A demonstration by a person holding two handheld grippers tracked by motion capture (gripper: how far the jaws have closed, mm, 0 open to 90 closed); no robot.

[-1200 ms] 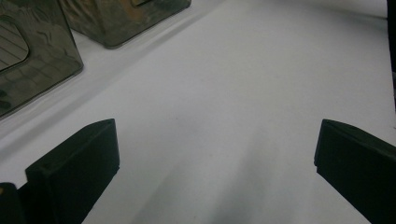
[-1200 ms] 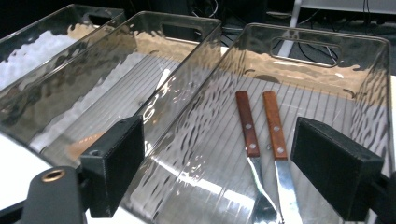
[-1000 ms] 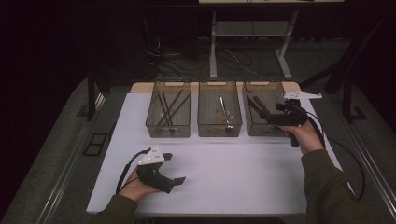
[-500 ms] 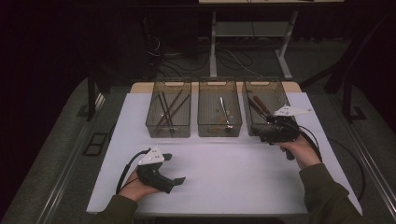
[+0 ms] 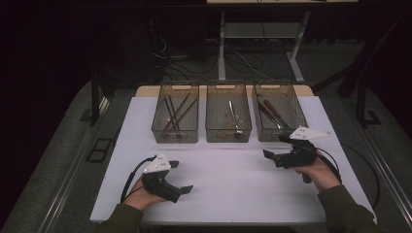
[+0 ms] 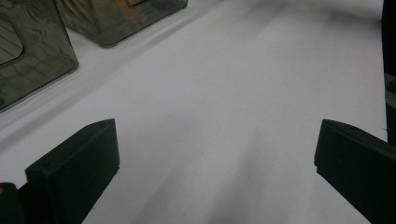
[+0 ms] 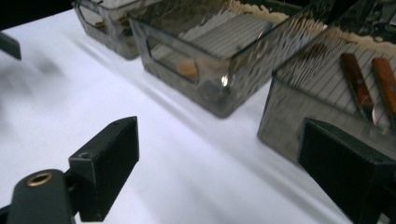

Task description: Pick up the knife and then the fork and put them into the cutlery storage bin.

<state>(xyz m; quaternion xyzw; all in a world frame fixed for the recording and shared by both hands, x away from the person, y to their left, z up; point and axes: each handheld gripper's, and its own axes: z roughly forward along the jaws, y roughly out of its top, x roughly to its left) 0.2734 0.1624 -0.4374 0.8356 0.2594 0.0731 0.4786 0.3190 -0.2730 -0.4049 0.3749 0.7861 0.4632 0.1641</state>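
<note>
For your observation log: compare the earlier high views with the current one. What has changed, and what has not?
The right tongs drew back from over the right bin toward the person and sank to just above the table. Their jaws have just been opening and hold nothing. The left tongs, also open, and all three bins with their tools stayed put.

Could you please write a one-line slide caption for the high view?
Two hand-held grippers, left and right, both open and empty, over a white table before three clear bins of utensils.
</note>
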